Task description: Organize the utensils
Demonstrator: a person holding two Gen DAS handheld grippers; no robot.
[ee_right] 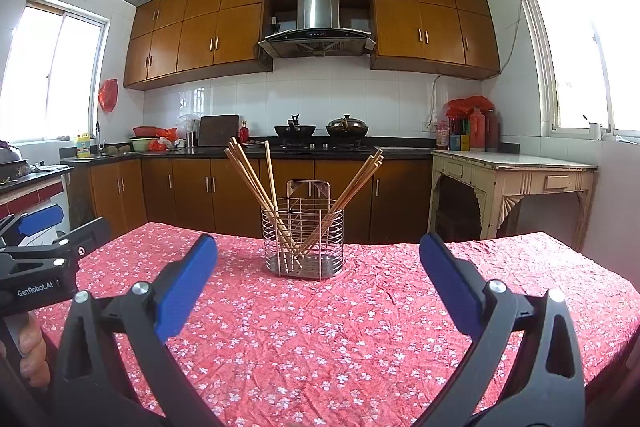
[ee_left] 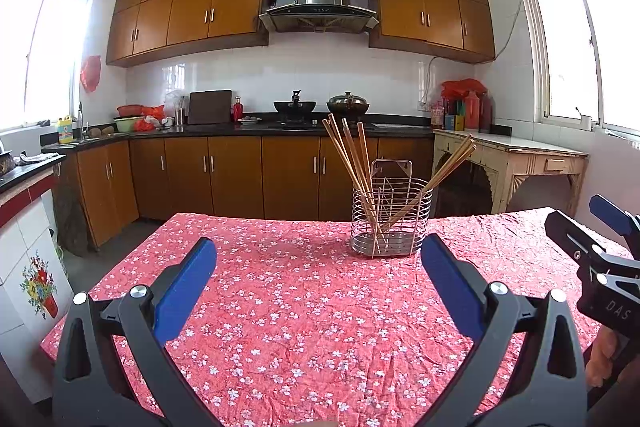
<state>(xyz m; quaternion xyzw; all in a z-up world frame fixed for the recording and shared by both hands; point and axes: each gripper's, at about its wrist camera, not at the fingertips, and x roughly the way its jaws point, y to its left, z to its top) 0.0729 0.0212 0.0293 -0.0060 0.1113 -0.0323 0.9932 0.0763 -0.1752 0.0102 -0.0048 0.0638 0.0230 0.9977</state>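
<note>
Near the table's far edge (ee_right: 240,233) stands the chopstick caddy (ee_right: 303,247); both grippers (ee_left: 318,267) (ee_right: 318,267) gape, bare cloth between

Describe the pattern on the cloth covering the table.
Red tablecloth scattered with small white and pink blossoms; clearest in the right wrist view.

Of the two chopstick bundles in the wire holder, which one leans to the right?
The smaller bundle, tips fanning toward the cream side table; the larger bundle leans left, in the holder.
</note>
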